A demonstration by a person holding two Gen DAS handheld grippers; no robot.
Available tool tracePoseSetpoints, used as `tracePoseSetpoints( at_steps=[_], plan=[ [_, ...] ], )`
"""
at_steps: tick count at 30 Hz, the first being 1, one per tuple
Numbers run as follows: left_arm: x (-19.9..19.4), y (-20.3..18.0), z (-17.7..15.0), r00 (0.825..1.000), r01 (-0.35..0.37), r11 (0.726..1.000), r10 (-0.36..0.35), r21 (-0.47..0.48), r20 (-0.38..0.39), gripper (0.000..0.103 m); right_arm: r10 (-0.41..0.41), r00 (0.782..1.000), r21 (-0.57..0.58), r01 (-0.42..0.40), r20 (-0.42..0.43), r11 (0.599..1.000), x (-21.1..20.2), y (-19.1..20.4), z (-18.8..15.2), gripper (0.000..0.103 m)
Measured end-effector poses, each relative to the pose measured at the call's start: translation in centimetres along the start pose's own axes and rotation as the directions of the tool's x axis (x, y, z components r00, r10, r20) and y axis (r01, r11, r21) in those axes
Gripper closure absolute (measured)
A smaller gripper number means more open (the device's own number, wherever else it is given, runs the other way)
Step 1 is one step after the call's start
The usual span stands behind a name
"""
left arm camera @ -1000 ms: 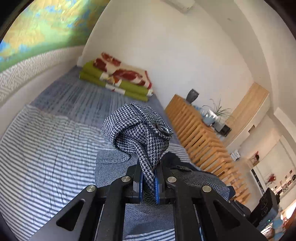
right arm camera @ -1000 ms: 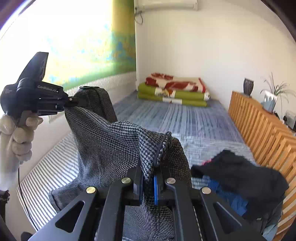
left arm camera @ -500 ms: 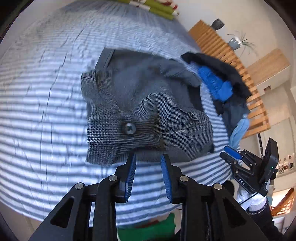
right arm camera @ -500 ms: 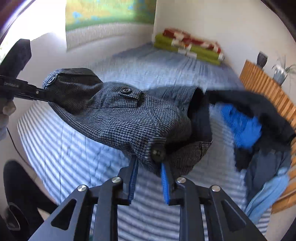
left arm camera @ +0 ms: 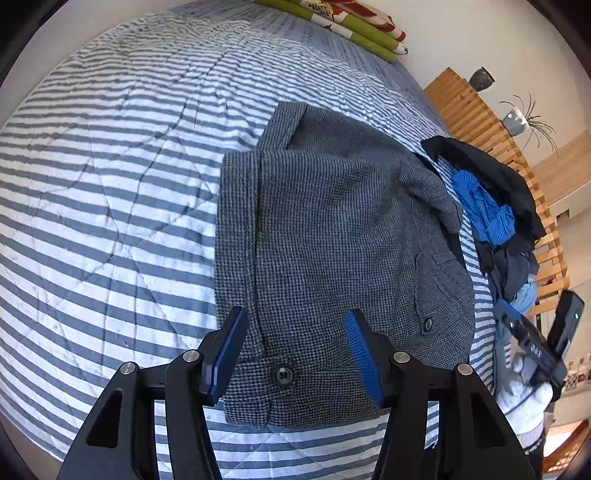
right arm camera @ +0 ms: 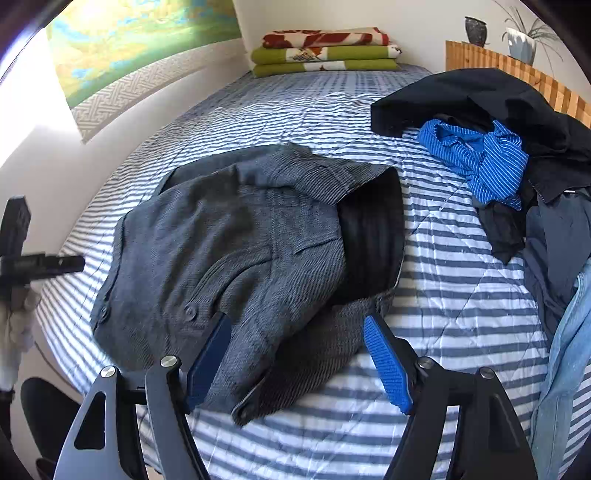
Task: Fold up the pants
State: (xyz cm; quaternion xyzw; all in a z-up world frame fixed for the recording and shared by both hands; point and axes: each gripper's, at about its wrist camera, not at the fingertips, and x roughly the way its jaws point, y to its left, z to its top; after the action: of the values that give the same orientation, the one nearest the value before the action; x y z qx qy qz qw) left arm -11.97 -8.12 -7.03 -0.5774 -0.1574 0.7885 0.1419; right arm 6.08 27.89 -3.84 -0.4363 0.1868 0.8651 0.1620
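The grey pants (right arm camera: pixel 236 251) are covering part of the striped bedspread (right arm camera: pixel 461 295), and their near corner is hiding behind the right gripper (right arm camera: pixel 295 354), whose jaws are opening. Beside the pants, the clothes pile (right arm camera: pixel 546 155) is running off the picture's right edge. The left gripper (left arm camera: pixel 293 354), jaws also opening, is masking the pants' waistband ends.

I see a bed (right arm camera: pixel 461 295) with a blue-striped quilt against white walls. A slatted wooden divider (left arm camera: pixel 476 110) carries a vase (right arm camera: pixel 476 30) and a potted plant (right arm camera: pixel 522 44).
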Motion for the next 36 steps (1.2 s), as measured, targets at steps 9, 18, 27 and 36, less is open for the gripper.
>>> tracePoseSetpoints(
  at_steps=[9, 18, 27, 36],
  plan=[
    [3.2, -9.6, -5.4, 0.986, 0.158, 0.972, -0.144, 0.174, -0.087, 0.044, 0.141, 0.978, 0.211, -0.108, -0.153, 0.972, 8.5, -6.1, 3.6, 0.032],
    [9.8, -23.6, -10.0, 0.961, 0.247, 0.886, -0.171, 0.392, -0.219, 0.044, 0.167, 0.955, 0.018, -0.168, -0.244, 0.986, 6.2, -5.0, 0.0, 0.055],
    [12.7, -21.6, -8.1, 0.97, 0.199, 0.935, -0.146, 0.295, -0.192, 0.092, 0.032, 0.972, -0.096, -0.056, -0.233, 0.994, 4.3, -6.0, -3.5, 0.075],
    [7.6, -15.7, -7.4, 0.938, 0.345, 0.929, -0.334, 0.133, -0.098, 0.093, 0.15, 0.982, -0.07, -0.158, -0.112, 0.985, 3.6, -5.6, 1.7, 0.045]
  ],
)
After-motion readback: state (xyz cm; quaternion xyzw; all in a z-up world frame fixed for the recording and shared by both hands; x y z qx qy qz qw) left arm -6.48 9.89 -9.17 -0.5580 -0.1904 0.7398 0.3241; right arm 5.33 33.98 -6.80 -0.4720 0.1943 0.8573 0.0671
